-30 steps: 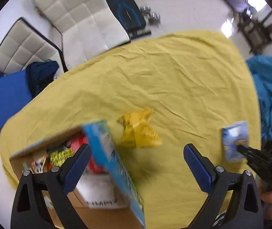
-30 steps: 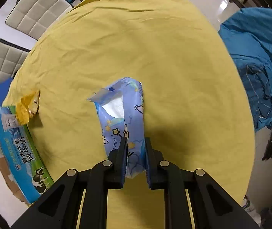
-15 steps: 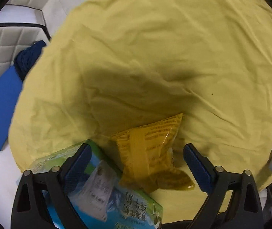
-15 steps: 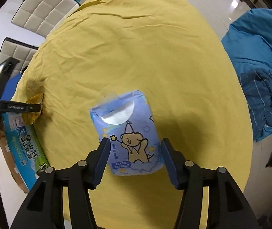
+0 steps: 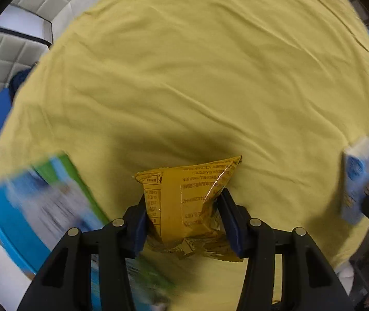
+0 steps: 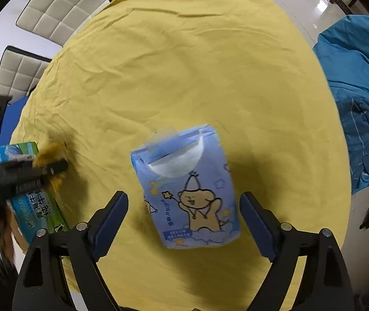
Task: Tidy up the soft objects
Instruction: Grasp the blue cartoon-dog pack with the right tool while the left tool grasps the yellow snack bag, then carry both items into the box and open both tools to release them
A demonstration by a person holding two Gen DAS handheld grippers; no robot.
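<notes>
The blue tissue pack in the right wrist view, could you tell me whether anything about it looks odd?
Yes: the blue tissue pack has its top flap peeled partly open, exposing white tissue. It lies on the yellow cloth between the open right claw fingers, ungripped.

The left claw (image 5: 183, 219) is closed on a crinkled yellow snack packet (image 5: 187, 202), its blue pads pressing the packet's two sides at six o'clock. The packet sits over the wrinkled yellow cloth (image 5: 197, 77) covering the surface. At eight o'clock lies a blurred blue-and-green carton (image 5: 42, 202). At three o'clock a pale blue tissue pack (image 5: 360, 176) shows, blurred. Quilted white chairs (image 5: 11, 59) stand at ten o'clock.
</notes>
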